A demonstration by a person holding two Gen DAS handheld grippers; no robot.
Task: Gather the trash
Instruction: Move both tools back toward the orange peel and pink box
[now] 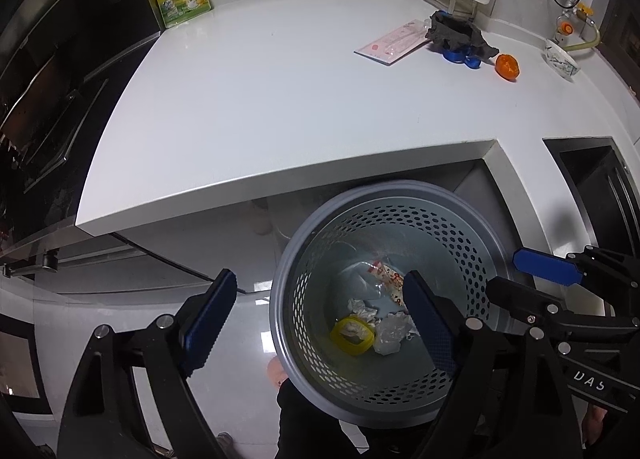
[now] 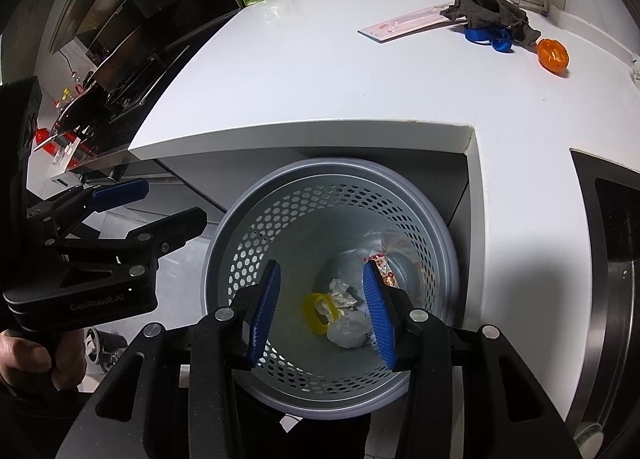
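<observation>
Trash, collected: crumpled tissues [image 2: 343, 298], a yellow ring [image 2: 316, 313], a clear plastic wad [image 2: 347, 333] and a red-printed wrapper [image 2: 384, 271] lie at the bottom of the perforated grey bin [image 2: 240, 255], which stands on the floor below the white counter [image 1: 280, 99]. Trash, outstanding, on the counter's far right: an orange peel [image 1: 507, 66], probably light, soft and slightly slick, best pinched across its middle; a flat pink packet [image 1: 394, 42], thin and flexible, best taken by an edge. Left gripper [image 1: 316, 319]: spread wide, empty. Right gripper [image 2: 324, 311]: parted, empty, over the bin.
</observation>
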